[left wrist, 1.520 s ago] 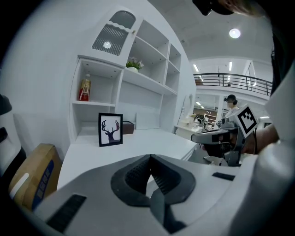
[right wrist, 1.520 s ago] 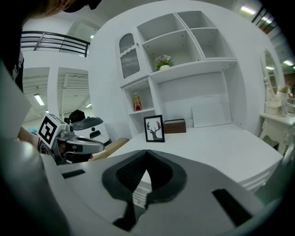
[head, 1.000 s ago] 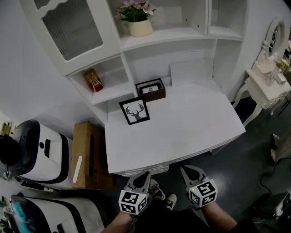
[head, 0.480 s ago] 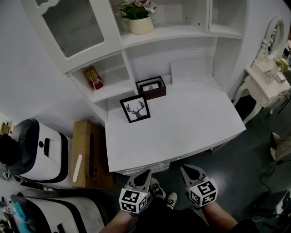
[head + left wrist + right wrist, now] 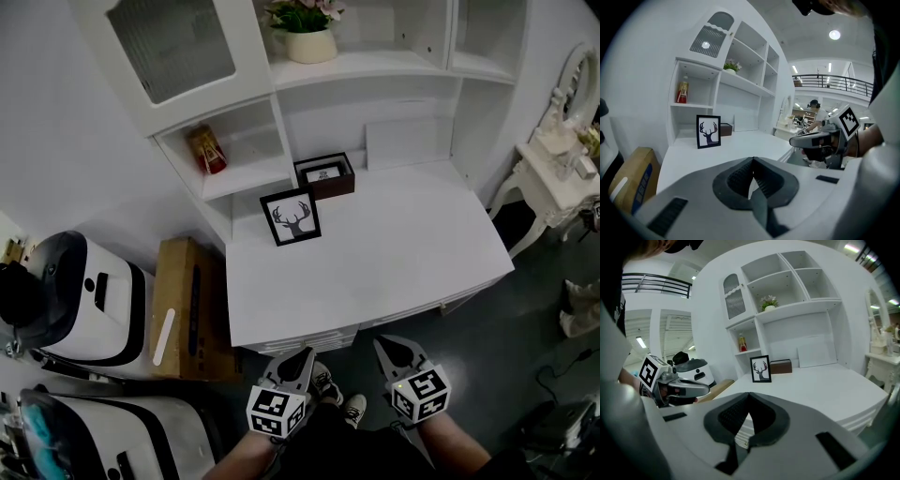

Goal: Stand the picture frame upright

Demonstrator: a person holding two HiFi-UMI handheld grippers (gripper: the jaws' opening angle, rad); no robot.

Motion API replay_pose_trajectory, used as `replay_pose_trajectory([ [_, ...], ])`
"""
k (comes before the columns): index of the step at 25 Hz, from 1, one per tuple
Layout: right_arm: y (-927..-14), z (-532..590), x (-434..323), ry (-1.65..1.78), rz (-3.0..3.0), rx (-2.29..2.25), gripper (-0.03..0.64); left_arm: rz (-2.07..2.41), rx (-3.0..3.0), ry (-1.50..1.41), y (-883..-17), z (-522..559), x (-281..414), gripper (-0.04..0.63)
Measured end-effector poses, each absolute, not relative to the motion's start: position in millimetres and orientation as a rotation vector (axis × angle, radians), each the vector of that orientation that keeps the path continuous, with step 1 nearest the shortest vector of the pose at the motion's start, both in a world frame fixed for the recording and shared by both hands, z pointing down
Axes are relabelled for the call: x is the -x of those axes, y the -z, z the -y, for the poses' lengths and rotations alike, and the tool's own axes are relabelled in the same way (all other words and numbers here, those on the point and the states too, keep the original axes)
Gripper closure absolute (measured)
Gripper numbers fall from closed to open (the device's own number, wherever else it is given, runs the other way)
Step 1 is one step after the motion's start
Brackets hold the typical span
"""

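Note:
A black picture frame (image 5: 291, 217) with a deer-head print stands upright at the back left of the white desk (image 5: 394, 272). The same picture frame (image 5: 708, 131) shows in the left gripper view, and the picture frame (image 5: 761, 369) shows again in the right gripper view. Both grippers hang low in front of the desk's near edge, well away from the frame. My left gripper (image 5: 298, 358) is shut and empty. To its right, my right gripper (image 5: 389, 350) is shut too, with nothing in it.
A dark brown box (image 5: 325, 176) sits behind the frame. The white shelf unit holds a red bottle (image 5: 208, 149) and a flower pot (image 5: 308, 42). A cardboard box (image 5: 186, 309) and white machines (image 5: 66, 300) stand left of the desk. A white side table (image 5: 553, 178) is at the right.
The head view has shifted slightly, so the desk and shelves sit a little further right and up. Both grippers stay in place and shut.

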State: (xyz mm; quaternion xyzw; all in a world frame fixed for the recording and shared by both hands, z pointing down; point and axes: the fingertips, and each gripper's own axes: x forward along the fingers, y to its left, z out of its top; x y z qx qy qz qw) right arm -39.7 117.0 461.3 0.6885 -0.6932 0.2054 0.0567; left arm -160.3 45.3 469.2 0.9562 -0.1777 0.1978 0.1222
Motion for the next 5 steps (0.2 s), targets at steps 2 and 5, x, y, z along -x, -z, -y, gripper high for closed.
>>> replay_pose_trajectory([
  [2, -462.2, -115.9, 41.5, -0.624, 2.104, -2.086, 0.615, 0.523, -2.789, -0.576, -470.1, -43.9, 162.4, 0.591],
  [5, -464.5, -115.1, 45.1, -0.626, 2.104, -2.084, 0.615, 0.522, -2.788, -0.576, -472.4, -43.4, 165.4, 0.589],
])
